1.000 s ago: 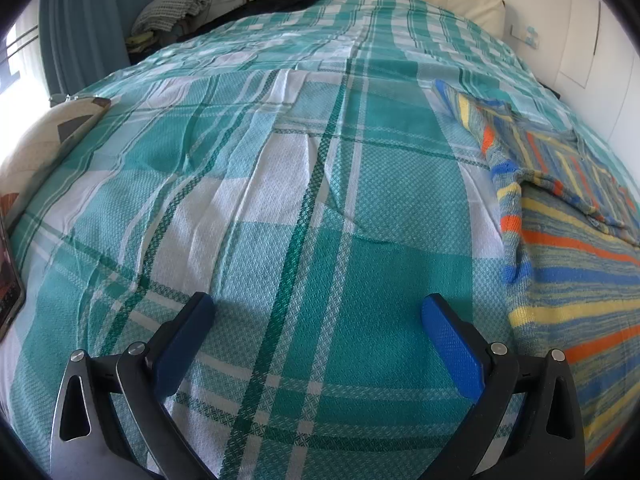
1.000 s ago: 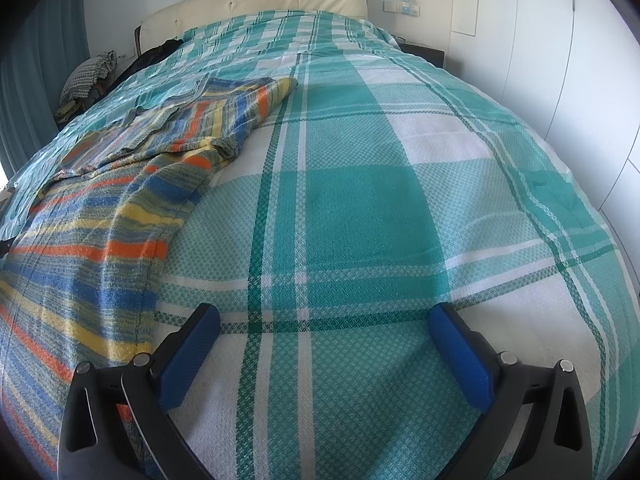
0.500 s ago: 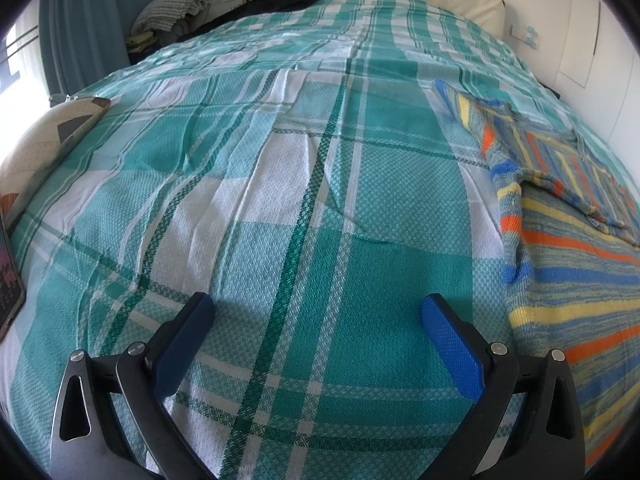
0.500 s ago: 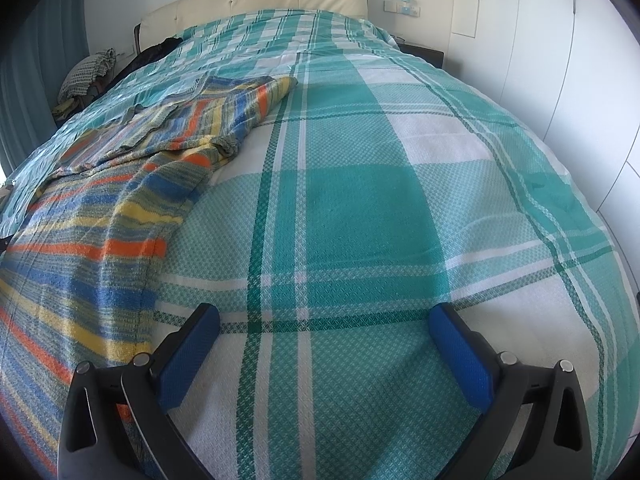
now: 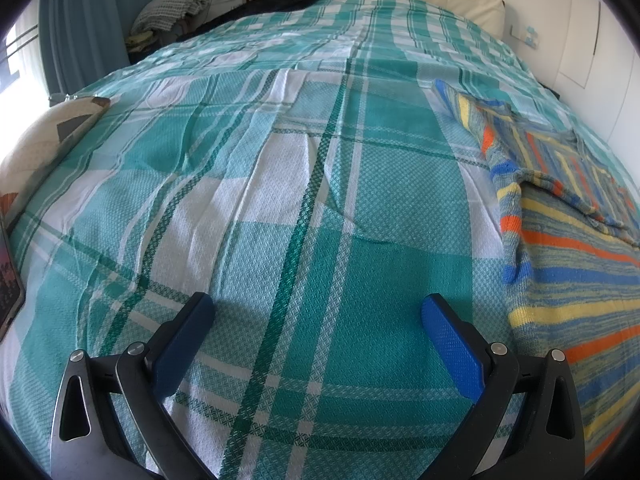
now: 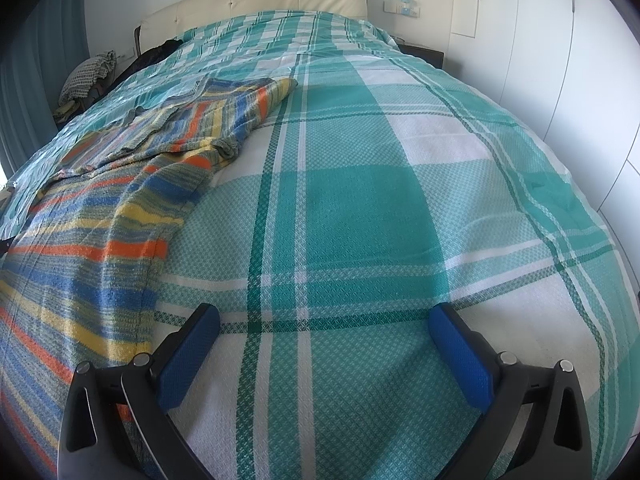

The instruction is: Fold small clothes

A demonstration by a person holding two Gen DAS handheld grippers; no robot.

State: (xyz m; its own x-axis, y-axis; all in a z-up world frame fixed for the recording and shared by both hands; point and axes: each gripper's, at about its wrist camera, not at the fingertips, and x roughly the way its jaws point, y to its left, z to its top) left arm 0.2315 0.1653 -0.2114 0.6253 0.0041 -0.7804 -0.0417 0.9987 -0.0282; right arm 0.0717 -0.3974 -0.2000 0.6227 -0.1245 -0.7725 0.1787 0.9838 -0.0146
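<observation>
A plaid-covered bed (image 5: 304, 208) bears a striped knit garment (image 6: 120, 208), apparently partly folded.

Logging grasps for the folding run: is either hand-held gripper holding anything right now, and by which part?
Nothing is held. The left hand-held gripper and right hand-held gripper are both open over the bedspread, clear of the striped garment.

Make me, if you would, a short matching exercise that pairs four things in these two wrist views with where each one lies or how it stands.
Things:
1. striped knit garment
2. left tongs
3. dark clothing
4. cream headboard

Places or states:
A. open, over bare bedspread
B. at the far end of the bed, against the wall
C. spread on the bedspread between the two tongs
D. heaped at the far corner of the bed near the curtain

Pairs: 1-C, 2-A, 3-D, 4-B
</observation>
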